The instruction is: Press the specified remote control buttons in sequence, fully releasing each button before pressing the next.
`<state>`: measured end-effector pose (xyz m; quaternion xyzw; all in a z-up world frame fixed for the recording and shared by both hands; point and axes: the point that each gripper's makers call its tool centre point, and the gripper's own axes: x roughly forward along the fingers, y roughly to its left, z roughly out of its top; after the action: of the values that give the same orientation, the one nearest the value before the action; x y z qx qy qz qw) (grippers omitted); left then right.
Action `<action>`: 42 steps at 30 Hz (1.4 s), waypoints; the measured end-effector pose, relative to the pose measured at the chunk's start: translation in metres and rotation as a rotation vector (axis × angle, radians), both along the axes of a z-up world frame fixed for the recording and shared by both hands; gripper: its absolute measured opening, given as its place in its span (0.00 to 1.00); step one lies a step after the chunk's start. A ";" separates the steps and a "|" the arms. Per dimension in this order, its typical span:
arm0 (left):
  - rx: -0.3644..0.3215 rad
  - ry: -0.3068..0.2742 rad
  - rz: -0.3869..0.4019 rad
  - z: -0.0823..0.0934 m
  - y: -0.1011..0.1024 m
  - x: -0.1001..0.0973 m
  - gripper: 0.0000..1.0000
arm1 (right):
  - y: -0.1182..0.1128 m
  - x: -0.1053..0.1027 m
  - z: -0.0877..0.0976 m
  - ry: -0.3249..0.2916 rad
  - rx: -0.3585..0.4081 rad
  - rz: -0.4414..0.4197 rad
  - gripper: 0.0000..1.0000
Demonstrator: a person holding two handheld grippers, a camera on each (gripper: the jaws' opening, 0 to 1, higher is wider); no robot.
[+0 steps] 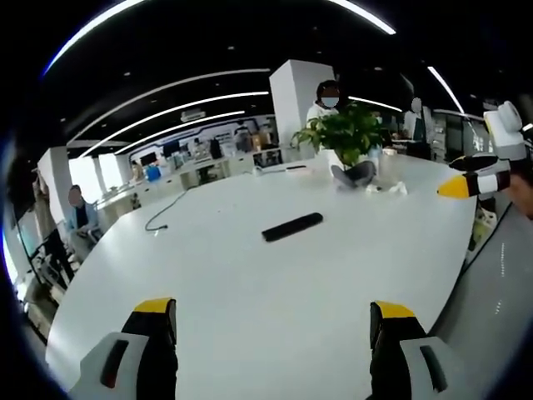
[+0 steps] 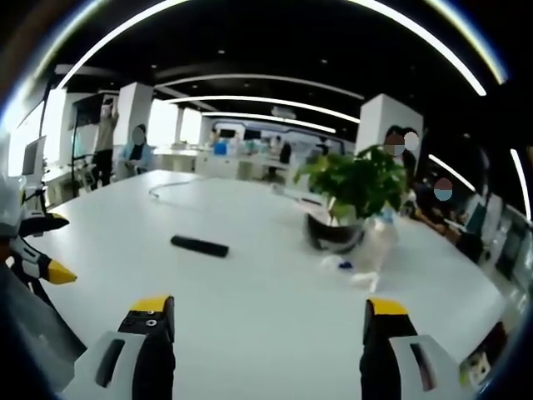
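1. White table (image 1: 250, 275) spreads under both of our grippers; a black remote (image 1: 292, 227) lies flat on it, alone near the middle.
2. Left gripper (image 1: 273, 318): jaws wide apart, yellow-tipped, holding nothing, above bare tabletop. The remote sits well ahead of them, untouched.
3. Right gripper (image 2: 269, 315): jaws also wide, nothing between them. In its view the remote (image 2: 199, 246) lies ahead and left of the jaws, well apart from them.
4. In the left gripper view we see the right gripper (image 1: 476, 176) at the right edge, over the table's rim, well apart from the remote. In the right gripper view the left gripper (image 2: 40, 248) shows at the left edge.
5. Potted plant (image 1: 348, 142) stands on the far side of the table, beyond the remote; small white items (image 1: 388, 188) lie just beside its pot.
6. Dark cable (image 1: 162, 215) curls on the table left of the remote.
7. People sit and stand around the office behind.
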<state>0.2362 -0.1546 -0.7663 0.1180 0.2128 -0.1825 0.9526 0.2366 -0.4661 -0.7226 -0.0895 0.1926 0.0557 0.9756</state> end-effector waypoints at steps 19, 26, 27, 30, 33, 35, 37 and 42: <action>0.017 -0.004 0.012 0.001 0.004 0.000 1.00 | 0.003 -0.001 -0.003 0.017 0.012 0.014 0.91; -0.017 -0.016 0.009 0.005 0.002 0.001 1.00 | 0.000 0.000 -0.002 0.013 0.019 -0.003 0.92; -0.021 -0.018 0.010 0.006 0.002 0.001 1.00 | 0.000 0.000 -0.001 0.010 0.019 -0.005 0.91; -0.019 -0.018 0.012 0.006 0.001 0.001 1.00 | -0.002 0.000 -0.001 0.005 0.016 -0.013 0.92; -0.004 -0.018 0.006 0.005 0.001 0.001 1.00 | -0.003 0.000 0.000 -0.001 0.016 -0.016 0.92; -0.006 -0.025 0.004 0.006 0.000 0.001 1.00 | -0.003 0.000 0.001 -0.002 0.019 -0.017 0.92; -0.006 -0.029 0.006 0.007 0.000 0.001 1.00 | -0.003 0.000 0.001 -0.002 0.020 -0.014 0.91; -0.014 -0.034 0.022 0.008 0.003 0.002 1.00 | -0.001 0.000 0.000 0.003 0.016 -0.003 0.91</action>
<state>0.2379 -0.1515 -0.7587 0.1123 0.1964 -0.1715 0.9589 0.2362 -0.4666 -0.7230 -0.0814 0.1936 0.0557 0.9761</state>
